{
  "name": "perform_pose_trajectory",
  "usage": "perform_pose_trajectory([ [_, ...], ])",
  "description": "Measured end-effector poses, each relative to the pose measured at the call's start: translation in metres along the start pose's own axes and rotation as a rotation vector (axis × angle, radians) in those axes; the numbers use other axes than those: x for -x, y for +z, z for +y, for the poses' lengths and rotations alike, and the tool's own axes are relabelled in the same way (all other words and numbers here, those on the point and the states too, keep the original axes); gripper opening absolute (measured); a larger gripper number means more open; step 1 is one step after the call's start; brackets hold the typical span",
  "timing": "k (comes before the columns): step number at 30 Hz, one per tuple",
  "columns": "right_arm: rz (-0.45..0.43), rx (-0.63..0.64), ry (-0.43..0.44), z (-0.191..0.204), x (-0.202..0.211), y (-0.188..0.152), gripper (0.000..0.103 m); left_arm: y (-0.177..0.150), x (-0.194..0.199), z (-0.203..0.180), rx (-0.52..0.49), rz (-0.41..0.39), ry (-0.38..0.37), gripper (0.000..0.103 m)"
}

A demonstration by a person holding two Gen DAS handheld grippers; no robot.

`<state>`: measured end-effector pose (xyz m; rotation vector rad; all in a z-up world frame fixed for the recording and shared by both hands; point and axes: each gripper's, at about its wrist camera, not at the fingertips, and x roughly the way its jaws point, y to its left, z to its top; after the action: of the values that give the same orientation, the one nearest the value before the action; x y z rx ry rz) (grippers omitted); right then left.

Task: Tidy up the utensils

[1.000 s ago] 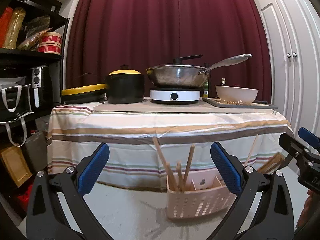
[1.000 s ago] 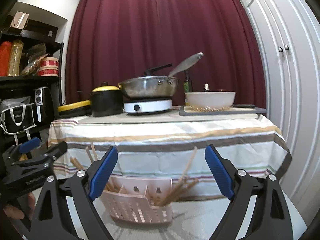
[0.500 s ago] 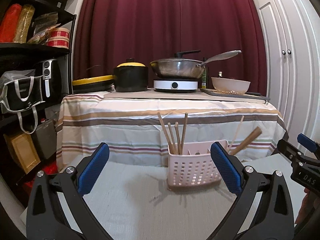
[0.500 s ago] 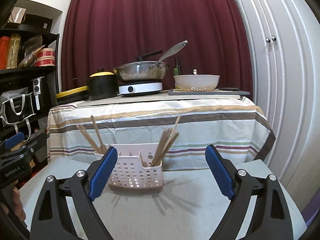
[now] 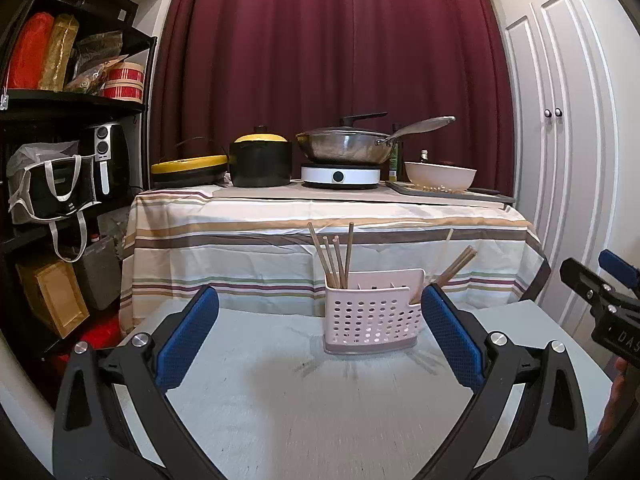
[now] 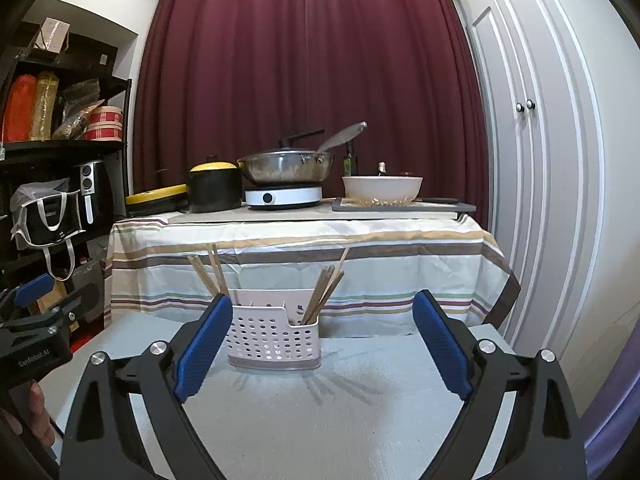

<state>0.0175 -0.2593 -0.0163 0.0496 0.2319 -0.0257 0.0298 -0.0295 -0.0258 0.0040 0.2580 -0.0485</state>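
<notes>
Left gripper and right gripper both held level, jaws spread wide and empty, pink perforated utensil caddy upright on grey table ahead, wooden chopsticks in its end compartments.

One pink utensil caddy; chopsticks in two bunches, four at one end, perhaps four at the other. One wok, one bowl, one black pot.
</notes>
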Motion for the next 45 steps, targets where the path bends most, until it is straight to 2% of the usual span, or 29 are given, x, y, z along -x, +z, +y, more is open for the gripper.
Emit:
perform_pose_trajectory([
  [10,-0.016,0.003,0.011,0.004,0.015,0.000,0.090,-0.001,0.019,0.003,0.015,-0.009,0.001,0.099],
  [45,-0.019,-0.001,0.014,0.007,0.019,-0.001,0.090,-0.007,0.020,0.007,0.044,-0.003,0.013,0.099],
])
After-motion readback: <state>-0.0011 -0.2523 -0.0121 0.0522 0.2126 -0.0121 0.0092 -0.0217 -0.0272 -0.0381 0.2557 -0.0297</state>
